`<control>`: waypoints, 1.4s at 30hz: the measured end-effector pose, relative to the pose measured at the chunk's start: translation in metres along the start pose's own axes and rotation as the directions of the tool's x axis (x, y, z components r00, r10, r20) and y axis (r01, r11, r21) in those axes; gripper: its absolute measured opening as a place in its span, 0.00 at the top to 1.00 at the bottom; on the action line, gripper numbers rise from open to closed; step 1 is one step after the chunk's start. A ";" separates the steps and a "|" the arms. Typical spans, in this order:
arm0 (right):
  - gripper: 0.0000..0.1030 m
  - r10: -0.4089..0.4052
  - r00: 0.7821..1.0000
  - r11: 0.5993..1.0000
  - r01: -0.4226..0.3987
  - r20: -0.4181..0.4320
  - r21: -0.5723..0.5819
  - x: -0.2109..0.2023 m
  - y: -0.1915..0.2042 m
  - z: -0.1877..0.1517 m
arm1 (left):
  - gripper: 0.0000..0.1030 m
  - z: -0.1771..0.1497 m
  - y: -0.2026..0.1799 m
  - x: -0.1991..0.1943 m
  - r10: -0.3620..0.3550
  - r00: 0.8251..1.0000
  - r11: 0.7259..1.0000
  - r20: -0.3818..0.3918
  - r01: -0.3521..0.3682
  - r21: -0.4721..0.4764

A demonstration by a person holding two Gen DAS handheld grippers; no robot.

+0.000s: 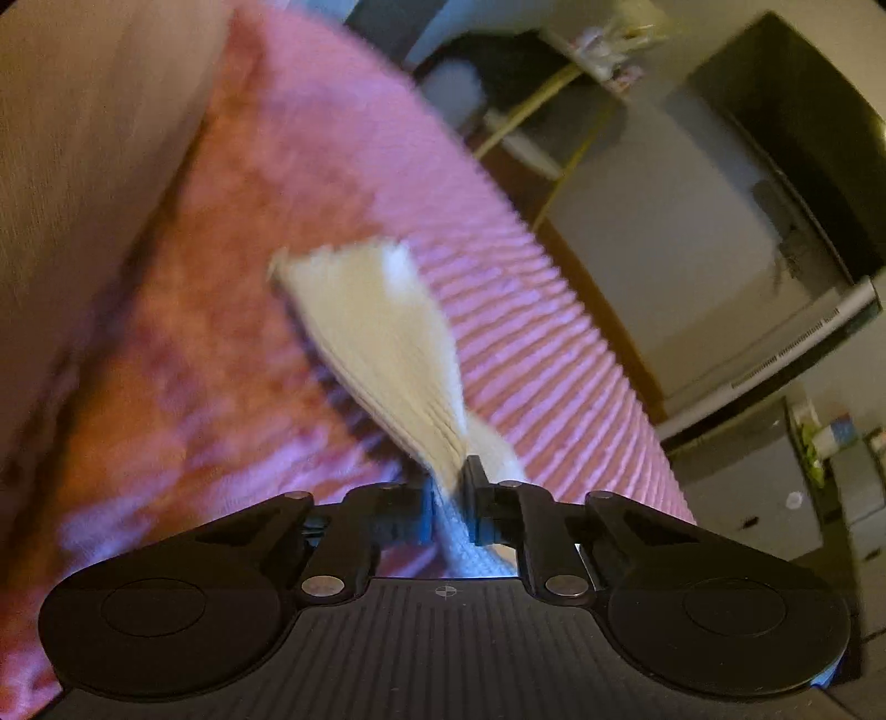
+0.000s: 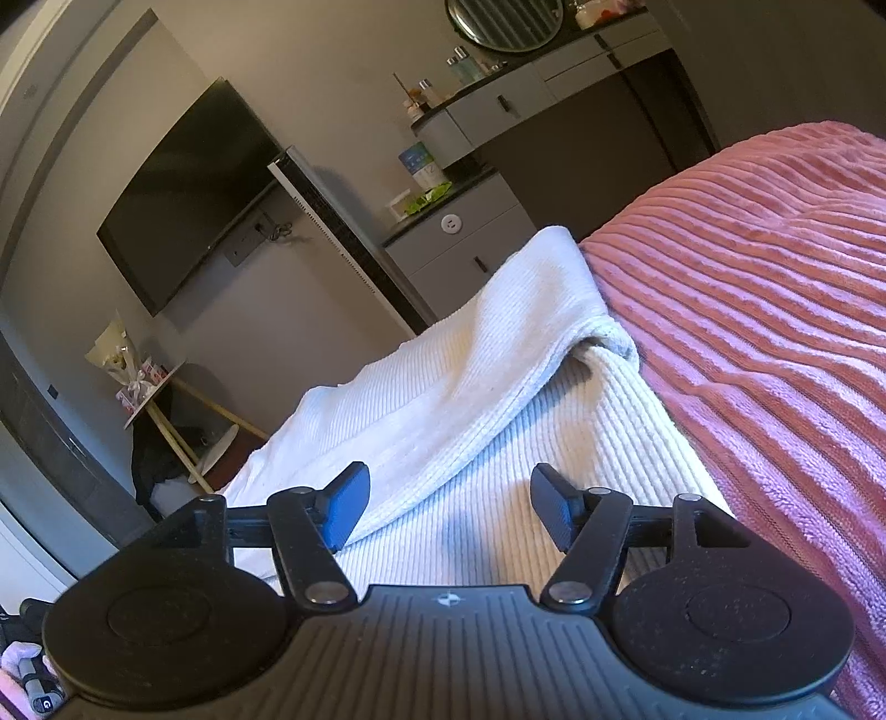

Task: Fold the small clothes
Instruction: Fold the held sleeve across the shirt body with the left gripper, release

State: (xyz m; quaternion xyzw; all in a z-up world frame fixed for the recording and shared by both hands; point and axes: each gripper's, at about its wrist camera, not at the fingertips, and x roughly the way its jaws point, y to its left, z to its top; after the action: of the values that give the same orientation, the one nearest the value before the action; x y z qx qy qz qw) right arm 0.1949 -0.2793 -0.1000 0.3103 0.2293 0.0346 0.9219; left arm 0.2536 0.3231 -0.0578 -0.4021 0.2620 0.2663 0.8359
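In the left wrist view, the left gripper point(image 1: 455, 487) has its two fingers drawn together on a pinch of white ribbed garment point(image 1: 376, 338), which stretches away from the fingers and fans out over the pink ribbed bedspread point(image 1: 554, 343). The picture is smeared with motion, so the far edge of the cloth is hard to read; it seems to hang just above the bedspread rather than lie flat on it. Beyond the bed's edge stand a dark wall-mounted television point(image 1: 797, 138) and a small round side table with yellow legs point(image 1: 559, 94).

In the right wrist view, the right gripper point(image 2: 449, 512) has its fingers spread apart, holding nothing, with the same white ribbed garment point(image 2: 470, 399) directly beneath and in front of them. The cloth lies on the pink bedspread point(image 2: 764, 310), one layer lifted in a raised fold over the flat layer below. Behind are the television point(image 2: 188, 188), a grey dresser point(image 2: 465, 238) and a round mirror point(image 2: 504, 22).
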 end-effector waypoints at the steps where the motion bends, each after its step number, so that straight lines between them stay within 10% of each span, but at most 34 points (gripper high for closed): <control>1: 0.37 0.000 1.000 1.000 0.000 0.000 0.001 0.000 0.000 0.001 | 0.88 -0.002 -0.011 -0.008 -0.012 0.999 0.998 0.034 0.009 0.064; 6: 0.37 0.001 1.000 1.000 -0.001 -0.001 0.003 0.000 0.001 0.001 | 0.89 -0.030 -0.082 -0.057 -0.147 0.982 0.915 0.116 0.090 0.394; 11: 0.37 0.004 1.000 1.000 -0.004 0.001 0.020 -0.001 0.001 0.003 | 0.89 -0.093 -0.161 -0.110 -0.393 0.919 0.732 0.039 0.287 0.618; 15: 0.37 0.012 1.000 1.000 -0.012 0.003 0.029 -0.002 0.000 0.003 | 0.89 -0.159 -0.204 -0.118 -0.456 0.886 0.608 -0.084 0.379 0.698; 22: 0.37 0.031 1.000 0.997 -0.031 0.000 0.067 -0.001 -0.007 0.004 | 0.87 -0.270 -0.232 -0.090 -0.302 0.932 0.463 -0.200 0.327 0.824; 24: 0.37 0.034 0.999 0.997 -0.034 0.000 0.070 -0.001 -0.007 0.004 | 0.78 -0.290 -0.231 -0.086 -0.272 0.934 0.392 -0.231 0.326 0.860; 26: 0.37 0.037 0.999 0.997 -0.037 0.000 0.074 0.000 -0.008 0.005 | 0.49 -0.299 -0.226 -0.095 -0.289 0.926 0.339 -0.244 0.338 0.878; 31: 0.37 0.037 0.999 0.997 -0.037 0.000 0.069 0.001 -0.007 0.005 | 0.28 -0.283 -0.196 -0.125 -0.341 0.921 0.413 -0.189 0.328 0.850; 37: 0.37 0.060 0.998 0.998 -0.060 -0.016 -0.001 0.002 0.011 0.001 | 0.23 -0.256 -0.140 -0.122 -0.175 0.980 0.578 -0.089 0.176 0.797; 42: 0.38 0.082 0.994 0.987 -0.090 -0.066 -0.132 0.004 0.042 -0.010 | 0.24 -0.242 -0.111 -0.109 -0.049 0.984 0.692 -0.171 0.157 0.704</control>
State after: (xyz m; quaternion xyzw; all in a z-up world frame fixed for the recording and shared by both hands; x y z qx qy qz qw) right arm 0.1969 -0.2394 -0.0837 0.2556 0.2407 0.0992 0.9311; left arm 0.1939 0.0414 -0.0580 -0.0777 0.3794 0.0677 0.9195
